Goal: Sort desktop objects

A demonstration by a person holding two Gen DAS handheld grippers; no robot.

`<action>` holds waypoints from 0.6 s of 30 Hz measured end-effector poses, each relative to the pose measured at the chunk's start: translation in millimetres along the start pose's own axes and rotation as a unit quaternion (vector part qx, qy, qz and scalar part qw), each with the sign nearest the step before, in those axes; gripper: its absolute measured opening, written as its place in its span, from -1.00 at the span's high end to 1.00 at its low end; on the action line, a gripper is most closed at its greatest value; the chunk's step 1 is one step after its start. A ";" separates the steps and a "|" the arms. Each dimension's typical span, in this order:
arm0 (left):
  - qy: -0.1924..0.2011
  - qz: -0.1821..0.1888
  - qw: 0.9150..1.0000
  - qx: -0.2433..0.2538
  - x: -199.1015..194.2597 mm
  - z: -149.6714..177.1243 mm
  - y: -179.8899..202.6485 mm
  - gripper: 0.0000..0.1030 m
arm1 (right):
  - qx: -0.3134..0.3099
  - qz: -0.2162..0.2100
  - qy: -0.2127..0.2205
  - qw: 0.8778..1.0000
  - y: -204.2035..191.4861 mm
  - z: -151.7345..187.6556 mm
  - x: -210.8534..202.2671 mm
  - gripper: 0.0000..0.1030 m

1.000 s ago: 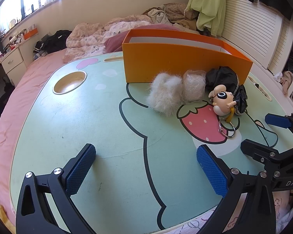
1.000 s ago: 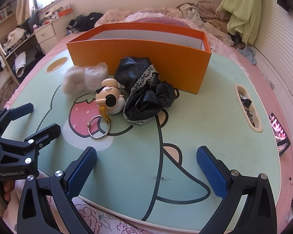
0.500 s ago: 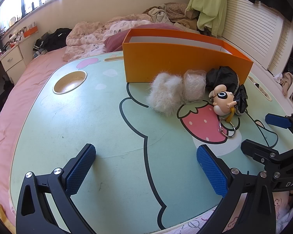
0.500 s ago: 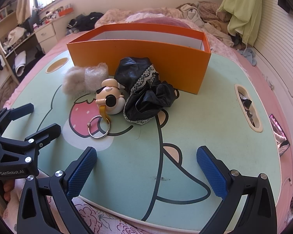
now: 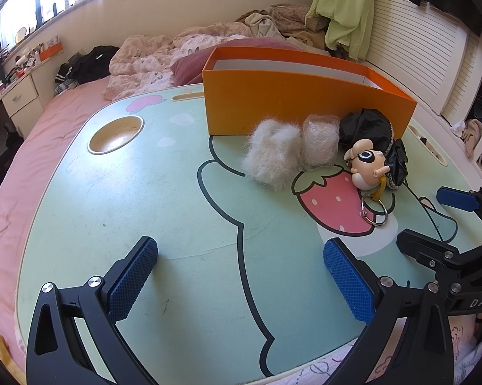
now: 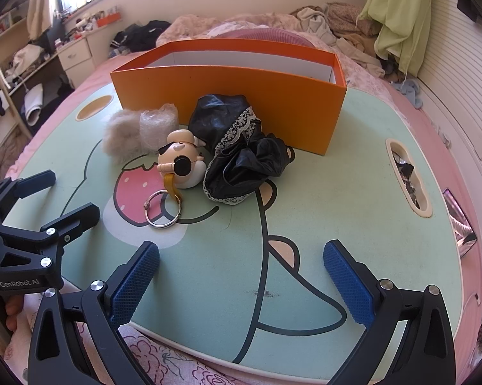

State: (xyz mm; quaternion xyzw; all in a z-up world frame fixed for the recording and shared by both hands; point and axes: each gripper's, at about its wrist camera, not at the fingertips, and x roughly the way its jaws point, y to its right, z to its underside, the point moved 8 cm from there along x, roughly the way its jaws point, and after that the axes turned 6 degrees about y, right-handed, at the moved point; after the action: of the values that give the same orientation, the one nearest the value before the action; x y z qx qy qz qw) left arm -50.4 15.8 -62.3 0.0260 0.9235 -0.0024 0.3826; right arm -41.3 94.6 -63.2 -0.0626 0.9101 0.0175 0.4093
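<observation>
Both the left gripper [image 5: 237,276] and right gripper [image 6: 241,276] remain spread, empty and unmoved short of the cream cartoon keychain figure [image 6: 181,163] and tall orange cardboard box [image 6: 231,96]; sorting unstarted.

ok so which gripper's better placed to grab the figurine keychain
Right. The right gripper is open and faces the figurine keychain almost head-on; from the left gripper it lies far off to the right.

Home bedroom, unmade bed [image 5: 164,54], strewn clothes [image 6: 334,29], dresser [image 6: 77,54]
</observation>
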 end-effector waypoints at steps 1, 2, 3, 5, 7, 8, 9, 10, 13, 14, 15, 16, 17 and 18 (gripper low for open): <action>0.000 0.000 1.000 0.000 0.0 0.0 0.0 -0.99 | 0.000 0.000 0.000 1.000 0.4 0.1 0.3 -0.99; 0.000 0.000 1.000 0.000 -0.1 0.0 0.0 -1.00 | 0.000 0.000 0.000 1.000 0.4 0.2 0.3 -0.99; 0.000 0.000 1.000 0.000 0.0 0.0 -0.1 -0.99 | 0.000 0.000 0.000 1.000 0.4 0.2 0.3 -0.99; 0.000 0.000 1.000 0.000 -0.1 0.0 0.0 -1.00 | 0.000 0.000 0.000 1.000 0.4 0.2 0.3 -0.99; 0.000 0.000 1.000 0.000 -0.2 0.0 0.0 -0.99 | 0.000 0.000 0.000 1.000 0.3 0.2 0.2 -0.99; 0.000 0.000 1.000 0.000 -0.2 0.0 0.1 -0.99 | 0.000 0.000 0.000 1.000 0.4 0.2 0.3 -0.99; 0.000 0.000 1.000 0.000 -0.1 0.0 0.2 -0.99 | 0.000 0.000 0.000 1.000 0.5 0.2 0.3 -0.99; 0.000 0.000 1.000 0.000 0.0 -0.2 0.1 -0.99 | 0.000 0.000 0.000 1.000 0.3 0.2 0.2 -0.99; 0.000 0.001 1.000 0.000 -0.3 0.0 0.2 -0.99 | 0.005 -0.005 0.004 1.000 0.4 -2.6 -1.4 -0.99; 0.000 0.000 1.000 0.000 -0.4 0.1 0.2 -0.99 | 0.010 -0.009 0.007 1.000 0.7 -3.5 -2.4 -0.99; 0.000 0.000 1.000 0.000 -0.5 0.1 0.0 -1.00 | 0.014 -0.014 0.011 1.000 1.7 -5.3 -3.4 -0.99; 0.000 0.001 1.000 -0.001 -0.2 -0.4 -0.3 -1.00 | 0.024 -0.021 0.017 0.999 2.9 -6.8 -5.6 -0.97; 0.000 0.001 1.000 -0.001 -0.8 0.5 -1.0 -1.00 | 0.036 -0.028 0.023 0.999 4.6 -8.8 -7.9 -0.92; 0.000 0.001 1.000 -0.001 -0.5 0.7 -1.5 -0.99 | 0.053 -0.036 0.033 0.997 8.7 -10.4 -11.0 -0.83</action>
State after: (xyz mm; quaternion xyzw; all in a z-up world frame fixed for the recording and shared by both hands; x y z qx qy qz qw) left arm -49.7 14.3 -62.4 0.0266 0.9236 -0.0007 0.3824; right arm -42.9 103.4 -48.3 -0.0738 0.9198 -0.0477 0.3824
